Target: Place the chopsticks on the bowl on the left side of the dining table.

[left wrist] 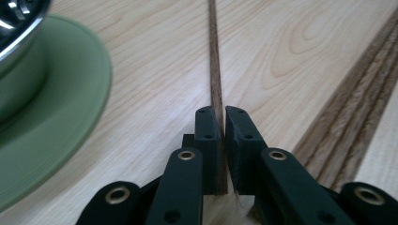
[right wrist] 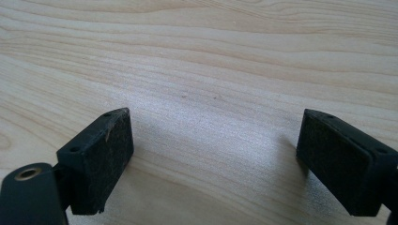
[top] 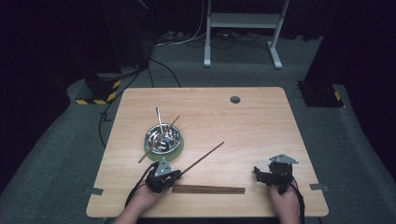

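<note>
Left gripper view — left claw [left wrist: 224,117] clenched on thin dark wooden chopstick [left wrist: 215,61]; held near its end — stick may pivot and slip when lifted.

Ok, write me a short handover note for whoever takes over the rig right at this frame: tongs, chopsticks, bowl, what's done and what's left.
Left tongs: shut on one chopstick near its lower end; the stick angles up and right over the table.
Right tongs: open, nothing between the pads, low over bare wood at the lower right.
Steel bowl sits on a green saucer left of centre, already holding another chopstick and a metal utensil.
The remaining chopsticks lie in a flat row near the front edge.
Done: one stick in the bowl, one gripped.
Left, probably: carry the gripped stick to the bowl, then the rest.
</note>
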